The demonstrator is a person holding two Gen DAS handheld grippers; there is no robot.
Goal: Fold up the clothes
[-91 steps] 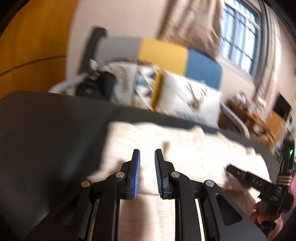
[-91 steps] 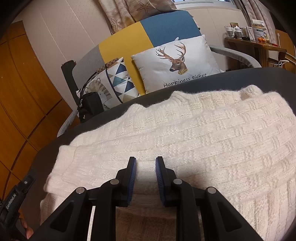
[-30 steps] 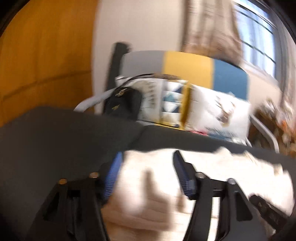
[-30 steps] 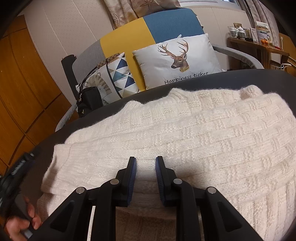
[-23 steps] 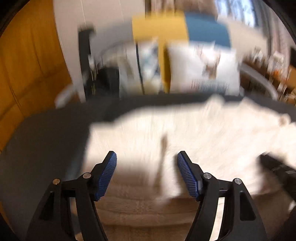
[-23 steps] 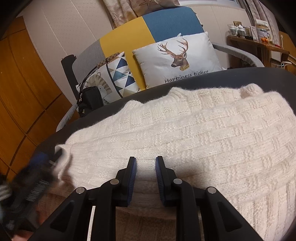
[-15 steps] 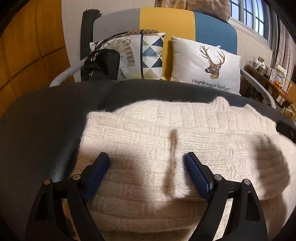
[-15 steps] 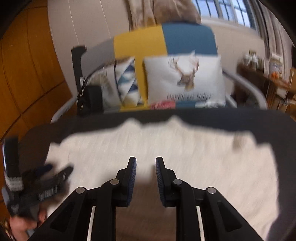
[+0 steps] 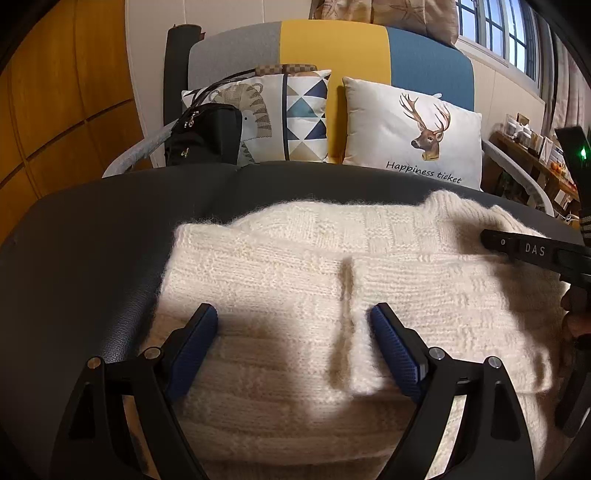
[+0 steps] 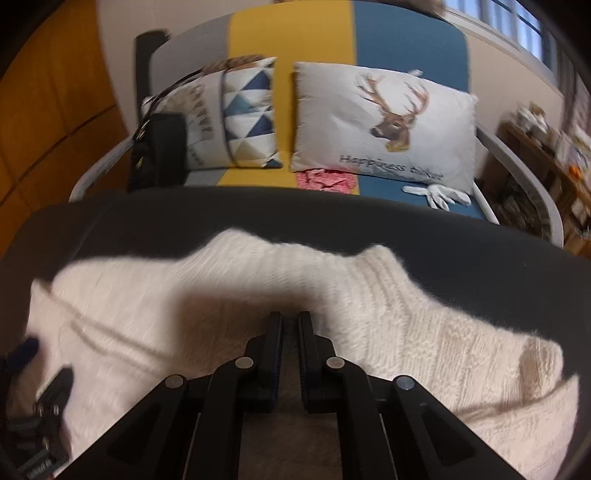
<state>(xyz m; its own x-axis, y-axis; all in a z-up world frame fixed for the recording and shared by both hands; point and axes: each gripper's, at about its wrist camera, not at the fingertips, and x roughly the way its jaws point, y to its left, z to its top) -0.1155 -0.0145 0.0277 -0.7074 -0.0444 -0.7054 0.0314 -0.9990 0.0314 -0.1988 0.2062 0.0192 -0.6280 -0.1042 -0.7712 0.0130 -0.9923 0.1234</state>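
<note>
Dark leather-like table surface [image 9: 92, 266] fills the foreground in both wrist views, and a cream knitted sweater [image 9: 295, 266] lies spread flat across it. Nearest the left wrist camera, the left gripper [image 9: 293, 341] hangs just over the sweater's near part with its jaws spread wide, blue pads either side of a folded seam and nothing pinched between them. To its right, the right gripper [image 9: 532, 253] reaches in from the edge over the knit, a person's hand [image 9: 574, 314] behind it. Seen from its own camera, the right gripper [image 10: 290, 323] has its jaws drawn almost together above the sweater [image 10: 369, 314] near the ribbed collar, with no fabric clearly caught. Beyond the table stands a grey, yellow and blue sofa [image 9: 332, 48] carrying a black handbag [image 9: 207, 136], a triangle-patterned cushion [image 9: 291, 114] and a deer cushion [image 9: 413, 129]. Farther back, wooden wall panels [image 9: 55, 110] show at left and a window [image 9: 506, 33] at right.
</note>
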